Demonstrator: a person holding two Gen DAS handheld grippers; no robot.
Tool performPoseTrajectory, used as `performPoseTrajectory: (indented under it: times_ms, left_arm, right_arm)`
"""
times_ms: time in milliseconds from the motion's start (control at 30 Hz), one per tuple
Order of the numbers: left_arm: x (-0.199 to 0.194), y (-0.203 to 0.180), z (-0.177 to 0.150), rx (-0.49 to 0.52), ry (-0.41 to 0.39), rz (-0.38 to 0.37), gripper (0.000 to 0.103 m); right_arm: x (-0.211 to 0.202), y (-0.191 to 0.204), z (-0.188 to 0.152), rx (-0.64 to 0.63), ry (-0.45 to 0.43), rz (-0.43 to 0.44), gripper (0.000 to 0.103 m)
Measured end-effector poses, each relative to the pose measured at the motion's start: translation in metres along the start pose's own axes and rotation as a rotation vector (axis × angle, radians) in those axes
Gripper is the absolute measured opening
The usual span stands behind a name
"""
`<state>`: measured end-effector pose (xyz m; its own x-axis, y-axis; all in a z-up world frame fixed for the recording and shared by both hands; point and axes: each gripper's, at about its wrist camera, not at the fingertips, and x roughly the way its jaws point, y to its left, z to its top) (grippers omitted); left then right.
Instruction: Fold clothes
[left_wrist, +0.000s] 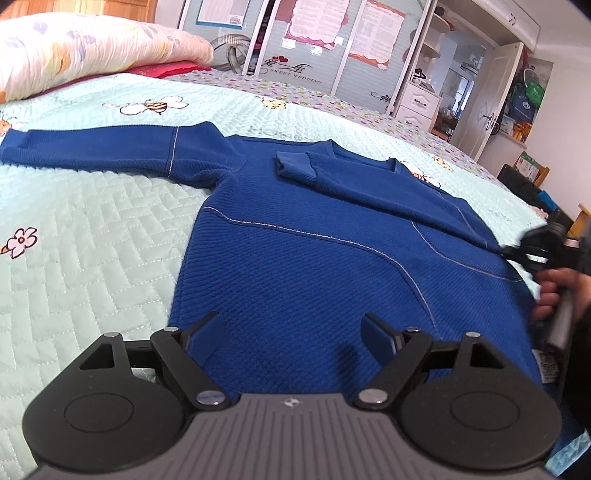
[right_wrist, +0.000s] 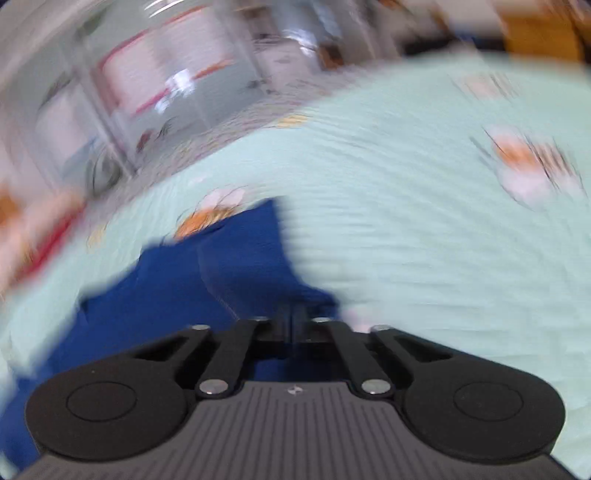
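Blue and soft, the sweater (left_wrist: 295, 266) lies flat on the bed (left_wrist: 92, 240) right under my left claw (left_wrist: 288, 332), which is wide open, while my right claw (right_wrist: 291, 325) is pinched tight on its floppy edge, and farther off one sleeve (left_wrist: 96, 151) is spread out, good to grab.
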<state>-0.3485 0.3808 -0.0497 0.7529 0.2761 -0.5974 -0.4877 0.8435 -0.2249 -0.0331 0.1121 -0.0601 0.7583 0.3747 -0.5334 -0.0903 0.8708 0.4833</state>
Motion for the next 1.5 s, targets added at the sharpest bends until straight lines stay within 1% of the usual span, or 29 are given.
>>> performPoseTrajectory:
  times_ms: [33,67,100,167,233,300,333,367,400,433,467,500,567,633,667,700,733,767,833,900,1000,1067,1133,1167,1267,1333,1400,1433,1500]
  left_arm:
    - [0.001,-0.001,-0.001,0.008,-0.003,0.005,0.086]
    - [0.001,-0.003,-0.002,0.016,-0.007,0.01,0.087]
    - [0.002,-0.004,-0.002,0.024,-0.01,0.015,0.087]
    - [0.003,-0.007,-0.004,0.041,-0.017,0.025,0.088]
    - [0.004,-0.01,-0.005,0.057,-0.023,0.035,0.089]
    - [0.006,-0.013,-0.007,0.077,-0.03,0.046,0.09]
    - [0.006,-0.014,-0.008,0.086,-0.034,0.052,0.09]
    - [0.006,-0.015,-0.01,0.096,-0.038,0.057,0.091]
    - [0.006,-0.016,-0.011,0.104,-0.042,0.063,0.091]
    - [0.007,-0.017,-0.012,0.112,-0.047,0.069,0.091]
    - [0.007,-0.018,-0.013,0.121,-0.051,0.075,0.092]
    - [0.008,-0.02,-0.014,0.128,-0.055,0.081,0.092]
    - [0.009,-0.022,-0.015,0.143,-0.06,0.093,0.094]
    - [0.009,-0.023,-0.017,0.151,-0.066,0.099,0.094]
    - [0.009,-0.023,-0.016,0.15,-0.065,0.097,0.094]
    - [0.008,-0.021,-0.015,0.144,-0.06,0.091,0.094]
    - [0.006,-0.018,-0.014,0.134,-0.052,0.086,0.094]
    - [0.004,-0.015,-0.012,0.123,-0.043,0.083,0.094]
    - [-0.002,-0.006,-0.011,0.089,-0.041,0.095,0.094]
    - [-0.009,0.0,-0.009,0.058,-0.036,0.094,0.091]
    - [-0.027,0.0,-0.007,0.03,-0.068,0.095,0.091]
    - [-0.038,-0.006,-0.007,0.049,-0.095,0.083,0.091]
    - [-0.039,-0.01,-0.009,0.068,-0.082,0.089,0.091]
    - [-0.04,-0.012,-0.01,0.077,-0.075,0.093,0.091]
    - [-0.034,-0.003,-0.016,0.055,0.007,0.137,0.091]
    - [-0.038,0.007,-0.021,0.034,0.025,0.162,0.091]
    - [-0.051,0.013,-0.022,0.015,0.011,0.162,0.091]
    - [-0.058,0.013,-0.023,0.015,-0.002,0.163,0.091]
    - [-0.063,0.012,-0.028,0.032,-0.009,0.165,0.092]
  right_arm:
    - [-0.006,-0.011,0.003,0.031,-0.015,-0.019,0.004]
    - [-0.014,-0.012,0.002,0.014,-0.038,-0.061,0.011]
    - [-0.021,-0.012,0.0,0.01,-0.054,-0.041,0.011]
    - [-0.035,-0.01,-0.006,0.021,-0.07,0.066,0.012]
    - [-0.042,0.002,-0.014,-0.026,-0.078,0.137,0.016]
    - [-0.033,0.009,-0.019,-0.081,-0.012,0.177,0.027]
    - [-0.025,0.009,-0.021,-0.096,0.021,0.14,0.027]
    - [-0.02,0.005,-0.022,-0.089,0.028,0.088,0.02]
    - [-0.019,-0.002,-0.022,-0.061,0.019,0.061,0.001]
    - [-0.022,-0.006,-0.023,-0.044,0.006,0.048,0.0]
    - [-0.029,-0.005,-0.026,-0.041,-0.014,0.056,0.004]
    - [-0.038,-0.002,-0.028,-0.062,-0.033,0.07,0.02]
    - [-0.054,0.012,-0.038,-0.181,-0.042,0.135,0.036]
    - [-0.063,0.017,-0.047,-0.244,-0.022,0.161,0.042]
    - [-0.062,0.012,-0.047,-0.231,-0.014,0.108,0.045]
    - [-0.059,0.004,-0.044,-0.195,-0.004,0.053,0.044]
    - [-0.057,-0.008,-0.039,-0.136,0.006,0.021,0.038]
    - [-0.06,-0.016,-0.035,-0.093,0.01,0.026,0.029]
    - [-0.068,-0.029,-0.029,-0.044,0.012,0.019,0.03]
    - [-0.085,-0.032,-0.032,-0.108,-0.006,-0.031,0.032]
    - [-0.116,-0.052,-0.037,-0.052,-0.026,-0.007,0.036]
    - [-0.14,-0.058,-0.046,-0.035,-0.022,0.051,0.038]
    - [-0.159,-0.047,-0.059,-0.1,0.006,0.114,0.042]
    - [-0.168,-0.04,-0.066,-0.14,0.025,0.128,0.048]
    - [-0.184,-0.03,-0.088,-0.226,0.099,0.061,0.051]
    - [-0.193,-0.037,-0.096,-0.23,0.119,-0.017,0.049]
    - [-0.206,-0.041,-0.096,-0.217,0.102,-0.058,0.048]
    - [-0.213,-0.04,-0.098,-0.222,0.095,-0.056,0.049]
    - [-0.228,-0.033,-0.107,-0.267,0.091,0.013,0.049]
